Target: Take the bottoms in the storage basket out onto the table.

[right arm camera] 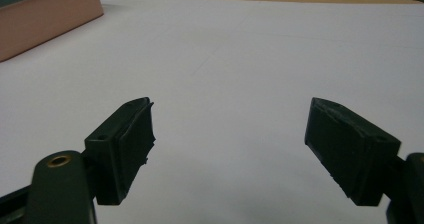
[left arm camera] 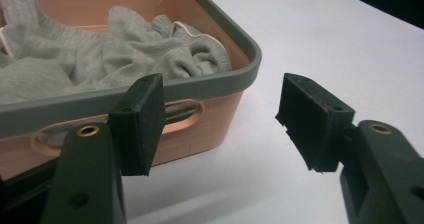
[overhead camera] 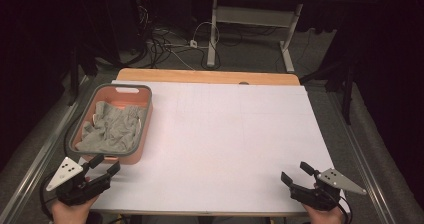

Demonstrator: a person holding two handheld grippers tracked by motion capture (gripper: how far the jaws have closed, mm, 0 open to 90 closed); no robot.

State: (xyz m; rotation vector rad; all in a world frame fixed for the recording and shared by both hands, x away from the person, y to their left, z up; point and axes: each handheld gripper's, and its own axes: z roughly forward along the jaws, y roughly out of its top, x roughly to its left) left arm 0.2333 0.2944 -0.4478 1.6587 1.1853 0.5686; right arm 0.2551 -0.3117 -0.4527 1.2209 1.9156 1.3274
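Observation:
A salmon-pink basket (overhead camera: 145,115) with a grey rim stands at the table's left, and crumpled grey clothing (overhead camera: 112,128) lies inside it. My left gripper (overhead camera: 106,164) rests at the near left corner, just in front of the basket, jaws open and empty. In the left gripper view the basket (left arm camera: 210,121) and its grey clothing (left arm camera: 100,49) rise close behind the left gripper (left arm camera: 220,121). My right gripper (overhead camera: 296,172) sits at the near right corner, open, nothing between its jaws. The right gripper (right arm camera: 227,146) points across the bare white sheet (right arm camera: 240,59), with the basket's corner (right arm camera: 45,19) far off.
A white sheet (overhead camera: 235,139) covers most of the wooden table (overhead camera: 200,76). Beyond the far edge stand a desk's white legs (overhead camera: 215,29) and a tangle of cables (overhead camera: 165,44) on the floor. Dark curtains close both sides.

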